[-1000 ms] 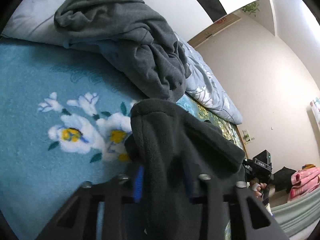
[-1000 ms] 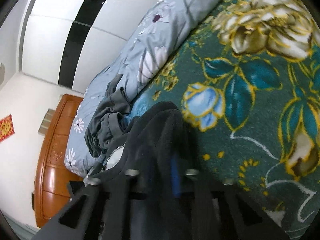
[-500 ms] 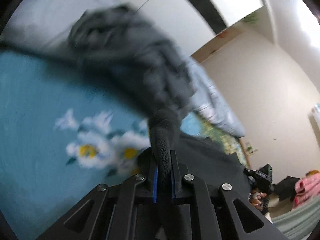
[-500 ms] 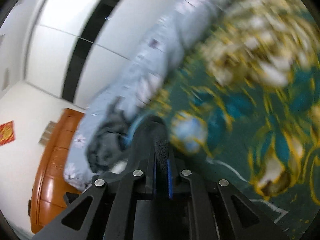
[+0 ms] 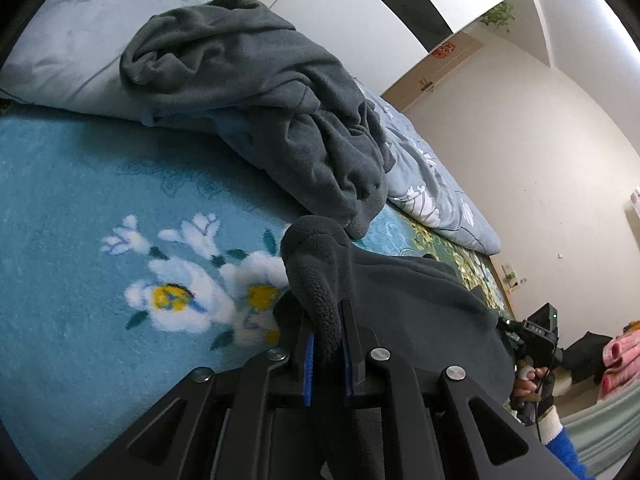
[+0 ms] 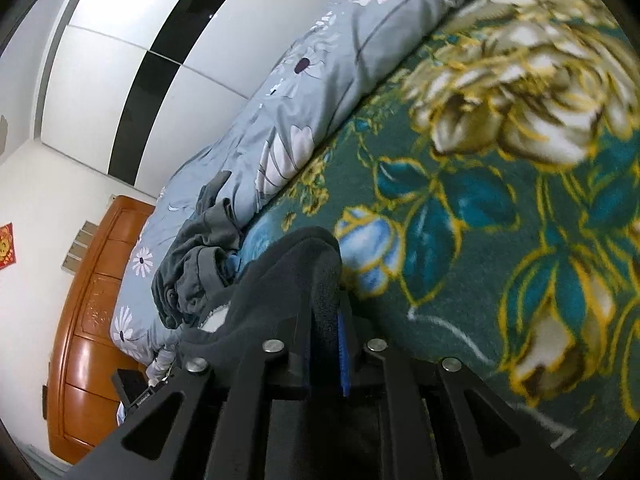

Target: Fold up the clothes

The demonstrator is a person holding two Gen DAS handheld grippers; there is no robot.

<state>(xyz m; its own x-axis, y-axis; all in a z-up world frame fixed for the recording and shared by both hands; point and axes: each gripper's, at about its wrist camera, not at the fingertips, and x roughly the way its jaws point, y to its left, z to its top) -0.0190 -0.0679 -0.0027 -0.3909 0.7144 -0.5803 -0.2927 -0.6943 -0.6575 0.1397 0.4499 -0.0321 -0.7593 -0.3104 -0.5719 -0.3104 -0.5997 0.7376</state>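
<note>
**Both tools pinching the same dark fleece, stretched across the bed**

The dark fleece garment (image 5: 400, 296) lay on the floral blanket (image 5: 72, 216) of the bed, and each tool had a bunched corner of it. The left tool (image 5: 326, 344) held a thick roll of fleece between its blue-lined fingers (image 5: 307, 364); the right tool (image 6: 325, 344) held another fold the same way. Both sets of jaws were nearly closed and just starting to ease apart, with cloth still filling the gap and pressed by the pads.

What the next move seemed to turn on was the line between the two grips. From the left wrist view the garment ran off to the right, toward the person's other hand (image 5: 528, 384) on its handle, so its long axis looked to lie roughly along the near side of the bed, one tool at each end. Neither hand was nearer; each already had its end.

Ahead of both tools the blanket lay open and flat, good room for laying the fleece out. Further in, a crumpled grey sweatshirt (image 5: 256, 92) sat heaped against the pale floral duvet (image 6: 360, 64), close beyond the left tool's fold, and I judged that a push forward on that side could crowd it. On the right tool's side, the green-and-gold part of the blanket (image 6: 500, 220) was free.
</note>
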